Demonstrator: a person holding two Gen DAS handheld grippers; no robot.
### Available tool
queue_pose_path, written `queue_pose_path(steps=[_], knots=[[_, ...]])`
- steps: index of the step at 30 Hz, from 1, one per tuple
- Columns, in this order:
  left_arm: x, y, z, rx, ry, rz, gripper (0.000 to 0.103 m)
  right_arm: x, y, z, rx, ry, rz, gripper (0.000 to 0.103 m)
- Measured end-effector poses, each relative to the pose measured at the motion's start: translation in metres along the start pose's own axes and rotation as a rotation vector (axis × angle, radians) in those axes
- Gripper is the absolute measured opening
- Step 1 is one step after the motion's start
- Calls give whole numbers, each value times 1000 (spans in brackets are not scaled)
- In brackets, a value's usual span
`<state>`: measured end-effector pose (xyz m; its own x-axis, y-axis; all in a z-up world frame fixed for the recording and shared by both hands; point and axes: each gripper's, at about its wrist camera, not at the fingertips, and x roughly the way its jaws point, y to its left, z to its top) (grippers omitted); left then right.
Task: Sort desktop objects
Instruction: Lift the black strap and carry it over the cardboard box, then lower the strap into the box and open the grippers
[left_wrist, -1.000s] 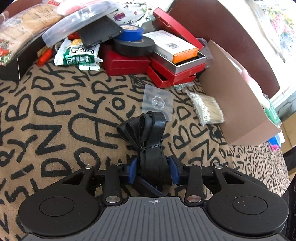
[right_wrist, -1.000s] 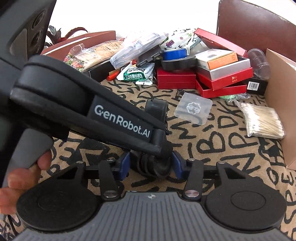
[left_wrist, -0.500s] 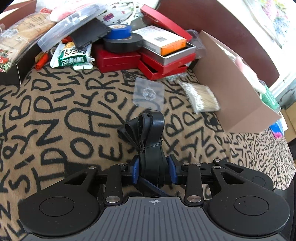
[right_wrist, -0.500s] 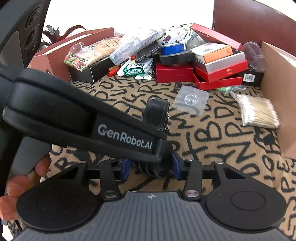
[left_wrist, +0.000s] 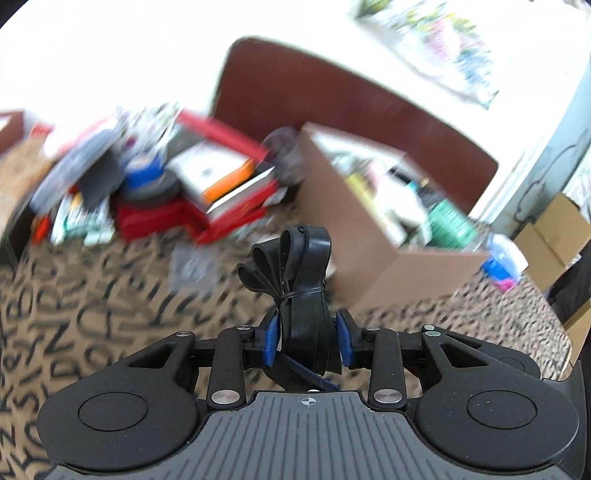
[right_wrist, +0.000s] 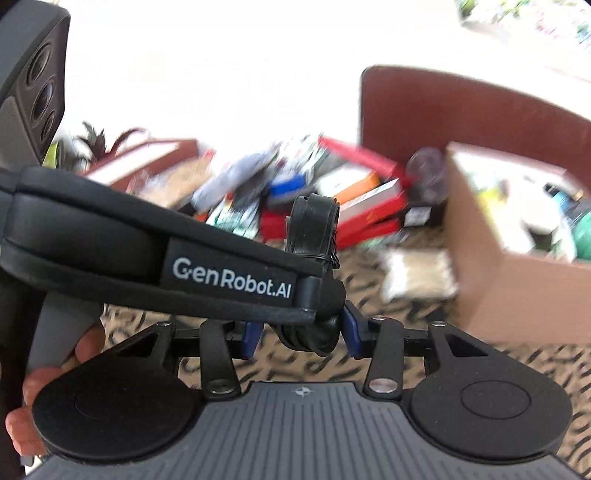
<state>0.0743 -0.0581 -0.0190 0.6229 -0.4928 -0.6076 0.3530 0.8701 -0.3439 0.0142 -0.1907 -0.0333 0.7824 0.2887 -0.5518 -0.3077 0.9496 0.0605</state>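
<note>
A black strap bundle is being held clear of the patterned tablecloth, clamped in both the left gripper and right gripper; clutter is judged as remaining unsorted beside the cardboard box.

Dark red-brown chair back behind the letter-patterned tablecloth; potted plant far left.

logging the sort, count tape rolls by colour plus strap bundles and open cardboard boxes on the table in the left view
blue tape roll: 1
black tape roll: 1
black strap bundle: 1
open cardboard box: 1
total: 4
</note>
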Motion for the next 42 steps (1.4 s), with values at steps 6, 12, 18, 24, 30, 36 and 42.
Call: queue_pose_path(steps=[6,12,18,24,30,36,42], knots=[[4,-55,43,61,-96,-56,36,-34,-40,38,-9,-114,-75,50],[18,-109,88,98,-167,-124,40,-61,-91,72,-5,-203,-139,50],[47,-153,123,121,-206,-186,42,-74,-148,99,-21,-237,-195,50],[88,-187,157,155,-219,-248,48,-71,-205,127,-28,-241,-246,50],[134,-204,187,160,-225,-264,48,-55,-250,148,-68,-217,-281,50],[193,-197,198,106,-179,-271,48,-12,-276,146,-137,-167,-312,50],[248,-187,196,76,-95,-274,49,26,-307,129,-134,-101,-301,50]])
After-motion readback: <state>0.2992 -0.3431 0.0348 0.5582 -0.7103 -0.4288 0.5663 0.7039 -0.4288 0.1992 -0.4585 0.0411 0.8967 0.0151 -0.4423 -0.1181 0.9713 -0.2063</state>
